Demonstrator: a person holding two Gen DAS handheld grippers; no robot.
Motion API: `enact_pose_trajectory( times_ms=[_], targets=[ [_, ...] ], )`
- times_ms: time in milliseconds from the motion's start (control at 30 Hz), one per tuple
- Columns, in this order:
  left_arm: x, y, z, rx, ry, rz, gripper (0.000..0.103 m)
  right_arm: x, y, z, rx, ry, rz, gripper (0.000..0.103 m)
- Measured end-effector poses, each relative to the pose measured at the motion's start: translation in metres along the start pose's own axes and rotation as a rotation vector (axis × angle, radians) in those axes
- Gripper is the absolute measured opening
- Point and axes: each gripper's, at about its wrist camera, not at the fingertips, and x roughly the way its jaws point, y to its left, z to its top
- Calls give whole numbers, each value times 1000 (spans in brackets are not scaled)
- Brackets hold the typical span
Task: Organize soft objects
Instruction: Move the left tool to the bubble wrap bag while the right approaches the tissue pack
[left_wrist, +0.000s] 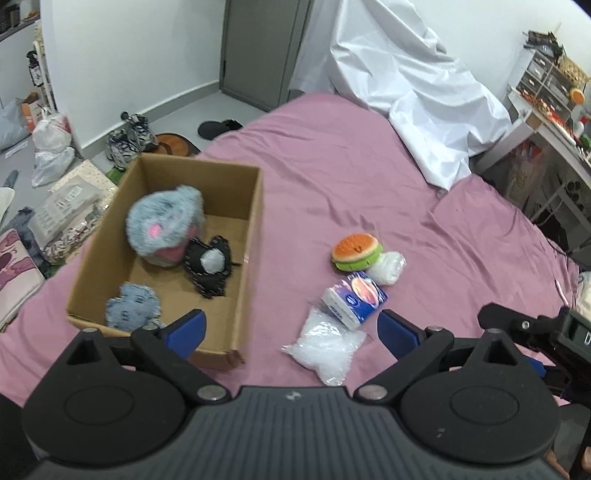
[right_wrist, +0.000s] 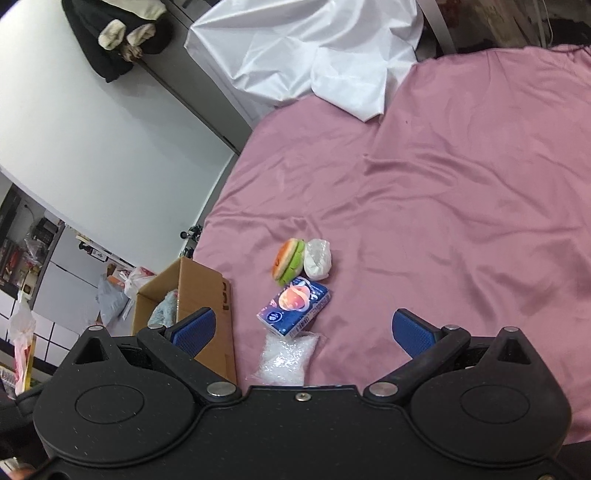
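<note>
Both jaws stand spread and empty: left gripper (left_wrist: 290, 328), right gripper (right_wrist: 303, 330). At left of the left view, a box (left_wrist: 255, 206) on the pink bed (left_wrist: 332, 166) holds a grey plush (left_wrist: 164, 225). Right of it lie a burger (left_wrist: 356, 251), tissue pack (left_wrist: 354, 297) and plastic bag (left_wrist: 327, 349).

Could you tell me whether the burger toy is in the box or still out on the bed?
Out. The burger toy lies on the pink sheet, right of the box.
</note>
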Motion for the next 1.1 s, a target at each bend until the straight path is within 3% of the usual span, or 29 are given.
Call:
enact_pose_trajectory(
  times_ms=[533, 900, 1100],
  targets=[
    [55, -32, -16, 35, 83, 1, 89, 22, -16, 5, 72, 63, 40, 103],
    [78, -43, -11, 20, 81, 2, 75, 34, -31, 8, 155, 94, 52, 103],
    [93, -46, -8, 17, 81, 13, 74, 41, -37, 9, 192, 114, 52, 103]
  ],
)
